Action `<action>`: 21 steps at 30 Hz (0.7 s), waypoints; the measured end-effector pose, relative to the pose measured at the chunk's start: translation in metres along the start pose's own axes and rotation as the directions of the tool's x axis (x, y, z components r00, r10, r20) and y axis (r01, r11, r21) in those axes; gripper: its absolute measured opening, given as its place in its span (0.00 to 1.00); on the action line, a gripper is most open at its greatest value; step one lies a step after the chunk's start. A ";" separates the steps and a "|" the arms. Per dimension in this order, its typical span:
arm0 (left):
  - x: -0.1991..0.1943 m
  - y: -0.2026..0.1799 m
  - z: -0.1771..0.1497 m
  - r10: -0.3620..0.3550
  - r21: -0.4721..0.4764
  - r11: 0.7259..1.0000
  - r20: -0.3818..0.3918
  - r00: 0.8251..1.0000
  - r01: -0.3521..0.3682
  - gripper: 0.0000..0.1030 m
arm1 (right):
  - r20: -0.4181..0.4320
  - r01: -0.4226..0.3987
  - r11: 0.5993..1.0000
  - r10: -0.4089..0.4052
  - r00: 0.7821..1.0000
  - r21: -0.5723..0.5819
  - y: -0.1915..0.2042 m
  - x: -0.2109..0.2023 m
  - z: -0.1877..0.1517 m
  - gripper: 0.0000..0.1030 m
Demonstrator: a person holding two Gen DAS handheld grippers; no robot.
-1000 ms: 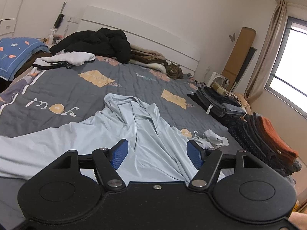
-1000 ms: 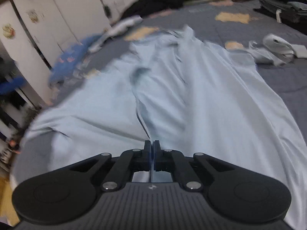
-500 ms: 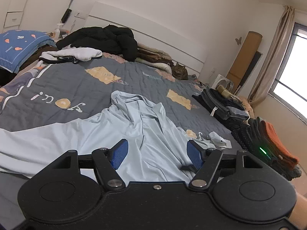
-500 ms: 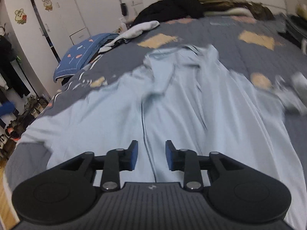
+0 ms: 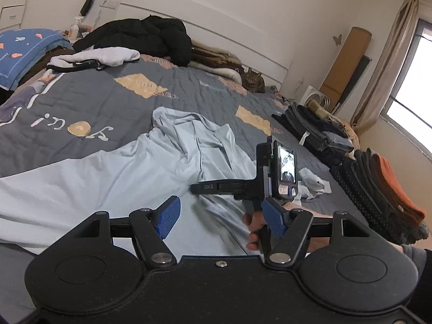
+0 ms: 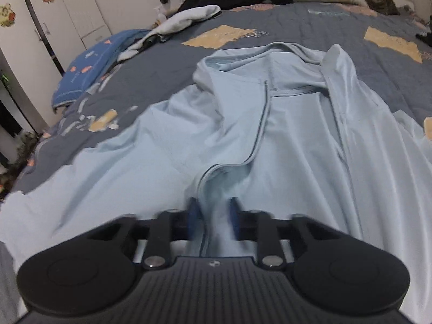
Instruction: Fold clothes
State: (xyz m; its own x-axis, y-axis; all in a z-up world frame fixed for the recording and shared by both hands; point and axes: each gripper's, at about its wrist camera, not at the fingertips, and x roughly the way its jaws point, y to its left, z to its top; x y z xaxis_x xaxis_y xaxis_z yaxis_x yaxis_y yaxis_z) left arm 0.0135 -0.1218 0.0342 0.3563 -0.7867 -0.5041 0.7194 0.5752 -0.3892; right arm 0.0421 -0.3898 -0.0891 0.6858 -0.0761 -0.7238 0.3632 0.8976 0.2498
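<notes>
A light blue zip-front jacket (image 5: 108,178) lies spread on the grey quilted bed (image 5: 89,100), collar toward the headboard. My left gripper (image 5: 221,216) hovers open over the jacket's lower part, with nothing between its blue pads (image 5: 168,217). In the left wrist view the right gripper (image 5: 195,189) reaches in from the right, held by a hand (image 5: 253,226), its tips on the fabric. In the right wrist view the right gripper (image 6: 213,218) is closing its jaws on a raised fold of the jacket (image 6: 297,135) at the zip edge, and cloth fills the gap.
Stacks of folded dark and orange clothes (image 5: 378,189) line the bed's right side. A small pale cloth (image 5: 313,183) lies beside them. A black coat (image 5: 140,37), a white garment (image 5: 102,56) and a cat (image 5: 252,81) lie near the headboard. A blue pillow (image 5: 21,51) is far left.
The right gripper opened, swept left across the jacket and closed on a fold at the zip edge. It now shows in the left wrist view. The left gripper stayed open and sank slightly.
</notes>
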 end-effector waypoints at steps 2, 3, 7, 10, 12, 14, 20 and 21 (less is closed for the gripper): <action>0.001 0.001 -0.001 0.007 0.001 1.000 -0.005 1.000 -0.007 0.65 | 0.035 0.014 1.000 -0.015 0.999 0.026 -0.006 -0.004 0.004 0.01; 0.000 0.001 -0.001 0.007 -0.001 1.000 -0.004 1.000 -0.007 0.65 | 0.058 0.030 0.998 -0.034 0.998 0.057 -0.013 -0.008 0.006 0.01; -0.003 -0.002 -0.002 0.001 0.001 1.000 -0.002 1.000 -0.001 0.65 | 0.043 0.070 0.993 -0.075 0.996 0.100 -0.036 -0.011 0.011 0.03; -0.002 -0.004 -0.003 -0.001 0.011 1.000 -0.009 1.000 0.001 0.65 | -0.026 0.064 0.998 -0.065 0.998 -0.009 -0.036 -0.012 0.008 0.05; -0.002 -0.005 -0.003 -0.004 0.010 1.000 -0.010 1.000 0.004 0.65 | -0.015 0.016 1.000 -0.016 1.000 0.014 -0.043 -0.029 0.014 0.08; -0.002 -0.005 -0.003 -0.007 -0.001 1.000 -0.009 1.000 0.007 0.65 | 0.057 0.002 1.000 -0.002 0.998 0.001 -0.048 -0.050 0.026 0.25; 0.008 -0.007 -0.006 -0.010 0.015 1.000 -0.037 0.999 0.010 0.65 | 0.132 0.196 0.974 -0.181 0.975 -0.113 -0.064 -0.044 0.069 0.33; 0.011 -0.007 -0.007 -0.008 0.017 1.000 -0.045 0.999 0.009 0.65 | 0.127 0.204 0.971 -0.189 0.974 -0.124 -0.067 -0.037 0.073 0.33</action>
State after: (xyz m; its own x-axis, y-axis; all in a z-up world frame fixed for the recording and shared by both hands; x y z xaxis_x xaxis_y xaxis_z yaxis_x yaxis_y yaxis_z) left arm 0.0081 -0.1326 0.0261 0.3232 -0.7808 -0.5347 0.7327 0.5641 -0.3808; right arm 0.0385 -0.4785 -0.0318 0.6793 -0.2986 -0.6704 0.4145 0.9099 0.0148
